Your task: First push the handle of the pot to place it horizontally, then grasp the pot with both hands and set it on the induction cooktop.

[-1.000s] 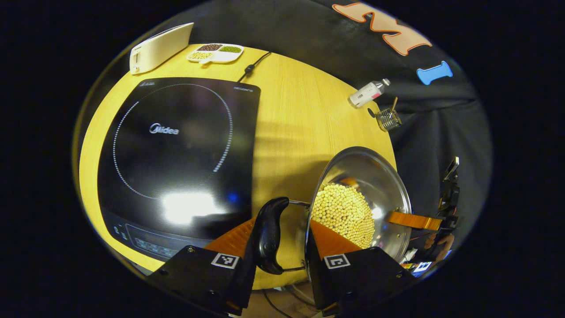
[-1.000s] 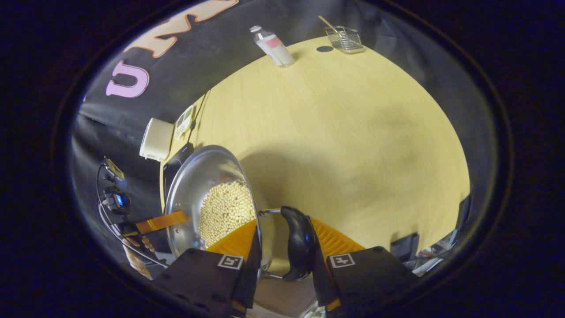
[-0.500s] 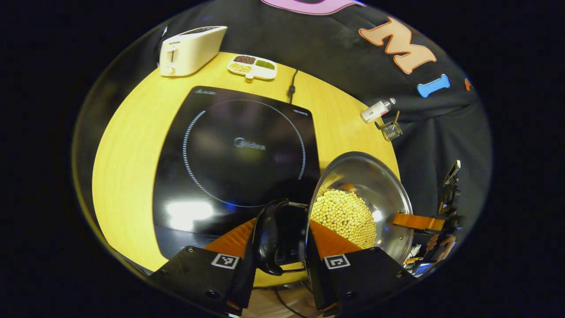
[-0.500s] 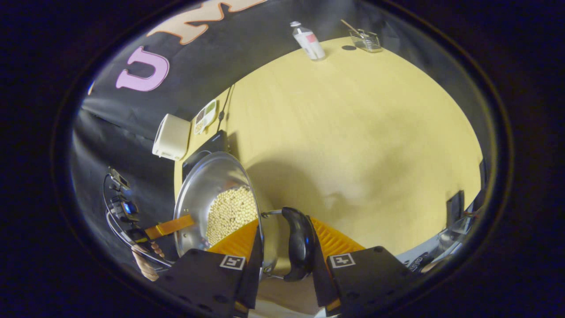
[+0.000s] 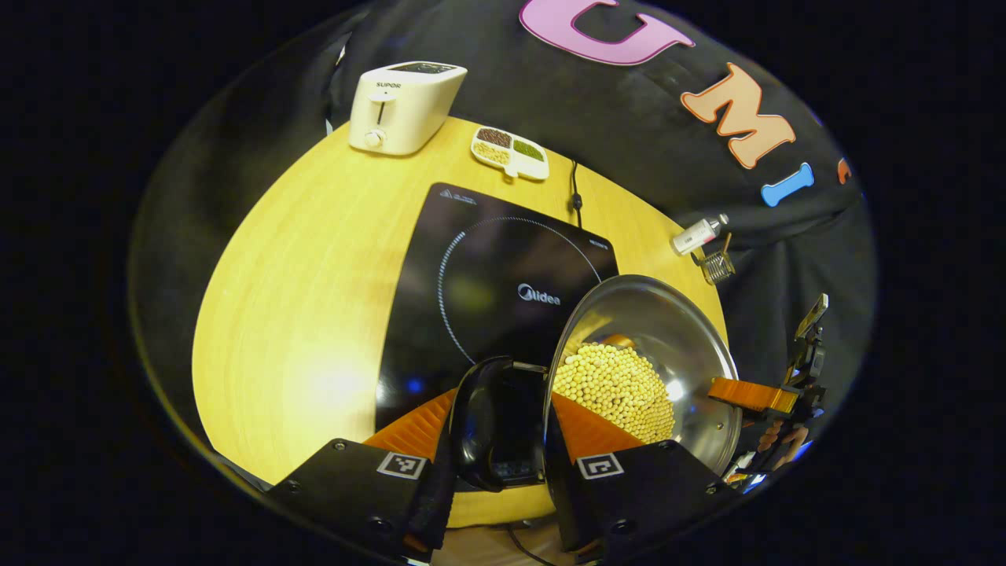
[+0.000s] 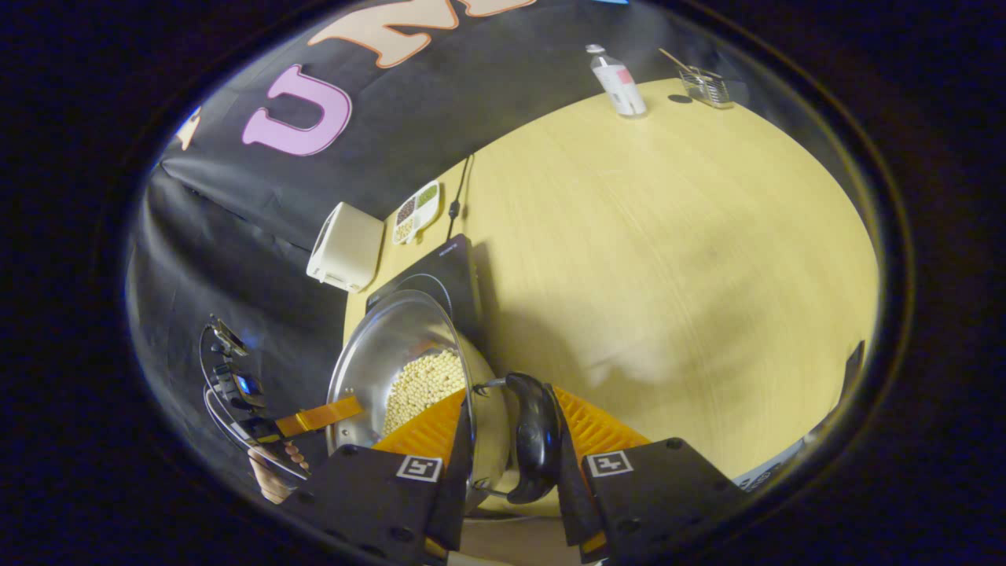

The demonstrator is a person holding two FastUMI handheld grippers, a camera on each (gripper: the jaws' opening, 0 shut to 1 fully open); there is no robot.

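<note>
A steel pot (image 5: 668, 330) holding pale yellow beans (image 5: 617, 385) hangs between both grippers, over the near right part of the black induction cooktop (image 5: 471, 283). My left gripper (image 5: 503, 401) is shut on one black side handle (image 5: 479, 424), with one finger inside the rim and the other outside the handle. My right gripper (image 6: 507, 397) grips the opposite handle (image 6: 534, 436) of the pot (image 6: 393, 346) the same way. The cooktop (image 6: 440, 271) lies just beyond the pot. Whether the pot's base touches the cooktop is hidden.
A white toaster (image 5: 401, 106) and a divided dish of beans (image 5: 511, 153) stand behind the cooktop, whose cord (image 5: 575, 196) runs to the back. A small bottle (image 5: 695, 234) and a wire basket (image 5: 717, 266) sit at the far right of the wooden table (image 5: 299, 267).
Both grippers have carried the pot leftward across the table, from bare wood beside the cooktop to over the cooktop's right part. Both grips are unchanged.
</note>
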